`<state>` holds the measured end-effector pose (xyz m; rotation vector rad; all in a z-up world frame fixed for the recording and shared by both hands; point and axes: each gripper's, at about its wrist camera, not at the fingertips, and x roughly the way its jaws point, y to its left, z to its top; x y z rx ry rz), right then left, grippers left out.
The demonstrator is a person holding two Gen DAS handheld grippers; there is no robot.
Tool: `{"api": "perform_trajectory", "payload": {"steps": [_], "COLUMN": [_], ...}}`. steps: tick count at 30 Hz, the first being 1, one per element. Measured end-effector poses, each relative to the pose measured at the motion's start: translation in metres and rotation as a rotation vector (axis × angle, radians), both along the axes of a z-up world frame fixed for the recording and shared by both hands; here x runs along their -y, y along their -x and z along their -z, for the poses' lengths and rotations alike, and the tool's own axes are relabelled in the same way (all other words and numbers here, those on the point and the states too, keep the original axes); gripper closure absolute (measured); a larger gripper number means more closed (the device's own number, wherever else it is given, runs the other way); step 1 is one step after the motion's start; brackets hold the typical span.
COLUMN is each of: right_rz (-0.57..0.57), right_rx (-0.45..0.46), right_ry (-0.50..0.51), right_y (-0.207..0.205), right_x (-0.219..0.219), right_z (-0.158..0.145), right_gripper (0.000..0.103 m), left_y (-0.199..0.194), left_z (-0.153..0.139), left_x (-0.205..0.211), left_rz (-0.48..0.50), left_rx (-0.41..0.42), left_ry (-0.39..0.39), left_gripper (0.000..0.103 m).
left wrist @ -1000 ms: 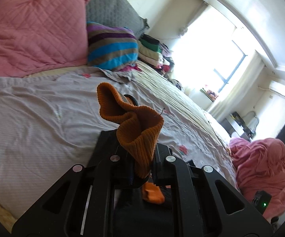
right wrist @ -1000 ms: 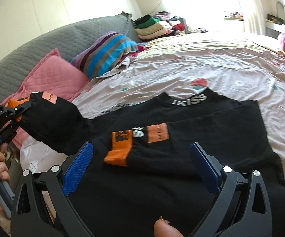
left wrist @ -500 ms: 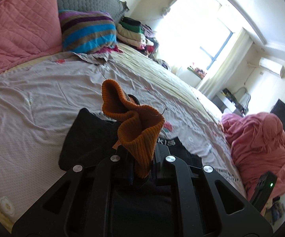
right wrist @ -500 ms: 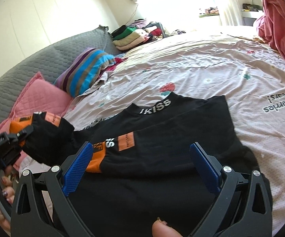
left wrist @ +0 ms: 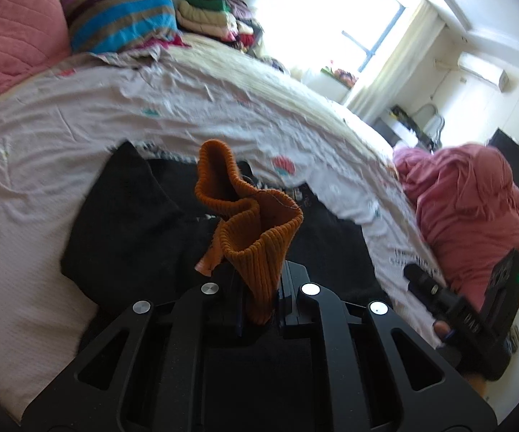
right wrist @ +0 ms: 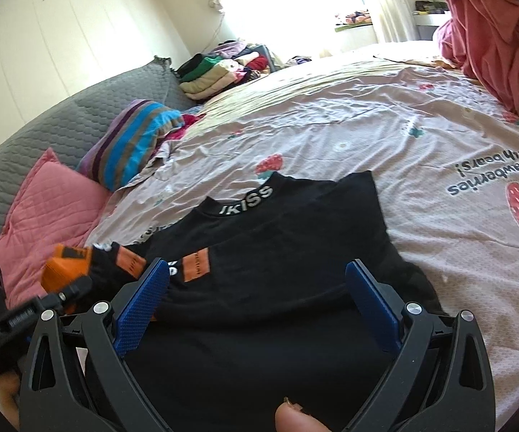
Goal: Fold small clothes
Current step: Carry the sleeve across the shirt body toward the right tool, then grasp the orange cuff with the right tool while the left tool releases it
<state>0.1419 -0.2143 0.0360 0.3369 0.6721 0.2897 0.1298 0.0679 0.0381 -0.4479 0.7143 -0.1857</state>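
the black top (right wrist: 288, 237) lies flat on the bed (right wrist: 385, 136), one sleeve already folded across its chest. the left gripper (left wrist: 259, 309) has its jaws pinching the other sleeve's orange cuff (left wrist: 255, 237), carried above the body. the right gripper (right wrist: 255, 302) hovers with jaws spread, empty. this sleeve and the final body folds look left.

The left gripper (left wrist: 259, 288) is clamped tight, tilted downward. The right gripper (right wrist: 255, 298) hovers with its blue pads (right wrist: 140, 302) spread wide, a thumb (right wrist: 295, 417) behind.
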Motion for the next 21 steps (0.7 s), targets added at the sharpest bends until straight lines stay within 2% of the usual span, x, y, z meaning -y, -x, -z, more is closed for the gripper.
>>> {"api": "perform_trajectory", "payload": {"steps": [2,5,9,12,17,19,21], "right_rz": [0.02,0.039,0.05,0.042,-0.021,-0.078,-0.141], "right_rx": [-0.012,-0.024,-0.029,-0.042,-0.098,-0.122,-0.155], "right_ry": [-0.003,-0.018,-0.032,-0.035,-0.025,-0.025,-0.02], "right_y": [-0.002,-0.002,0.0,0.001,0.001,0.002,0.003], "right_x": [0.007,0.016,0.027,0.029,0.016,0.003,-0.013], "right_z": [0.002,0.003,0.002,0.004,0.016,0.021,0.027], "right_gripper": [0.005,0.005,0.005,0.005,0.005,0.005,0.005], "left_y": [-0.003,-0.006,-0.005,-0.001,0.006,0.009,0.012], "left_z": [0.007,0.019,0.025,0.02,0.004,0.0,-0.003], "left_x": [0.008,0.021,0.034,0.036,0.031,0.022,0.016], "left_rz": [0.026,0.078,0.129,0.148,0.108,0.067,0.032], "left_rx": [-0.022,-0.063,-0.093,-0.08,-0.046,-0.049,-0.048], "left_ry": [-0.003,0.013,0.017,0.014,-0.065,-0.088,-0.126], "left_gripper": [0.096,0.09,0.074,0.065,0.052,0.039,0.031]}}
